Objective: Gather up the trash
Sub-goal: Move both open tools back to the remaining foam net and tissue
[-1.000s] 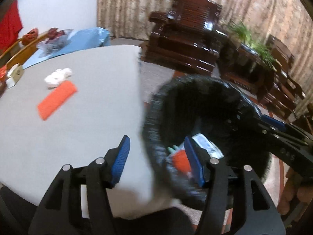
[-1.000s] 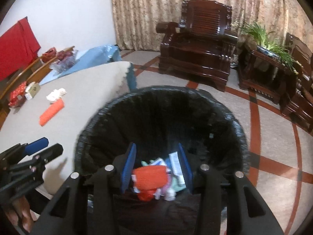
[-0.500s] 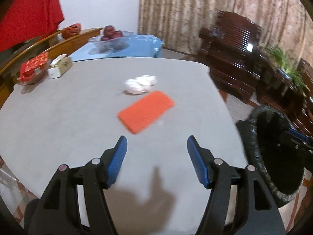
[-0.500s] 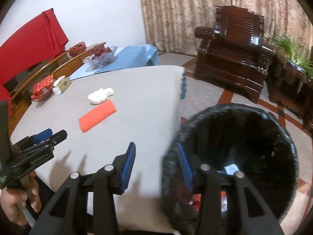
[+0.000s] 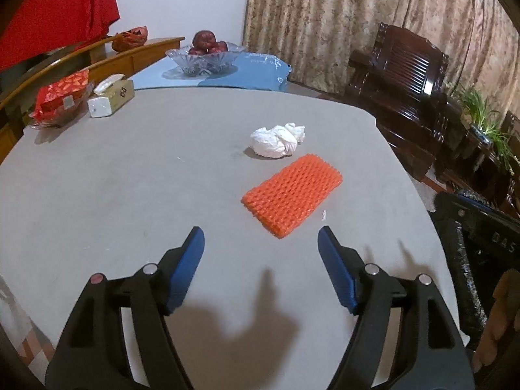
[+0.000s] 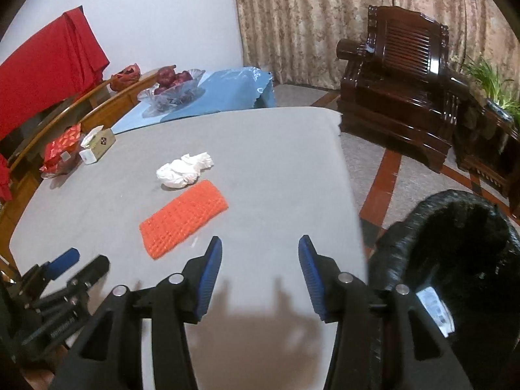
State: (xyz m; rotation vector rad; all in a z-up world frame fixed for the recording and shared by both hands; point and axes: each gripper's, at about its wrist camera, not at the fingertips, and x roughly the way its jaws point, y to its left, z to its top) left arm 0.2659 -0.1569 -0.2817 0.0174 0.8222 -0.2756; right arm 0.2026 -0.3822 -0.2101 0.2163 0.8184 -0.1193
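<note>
Both grippers over table, nothing gripped.
Orange foam net (image 5: pixel 292 195) lies just ahead of left gripper (image 5: pixel 261 245), jaws wide, empty (crumpled tissue (image 5: pixel 278 140) just beyond net). Right gripper (image 6: pixel 260 253) also gaping, empty; black bin (image 6: pixel 455 260) beside table (image 5: pixel 113 178) edge.

The right tongs (image 5: pixel 481 224) read "045" on their black body (first digit unsure).

Matt grey cloth worktop (image 5: pixel 130 195); on it, knobbly orange foam net (image 5: pixel 292 195) beside crumpled white paper tissue (image 5: pixel 278 139).
</note>
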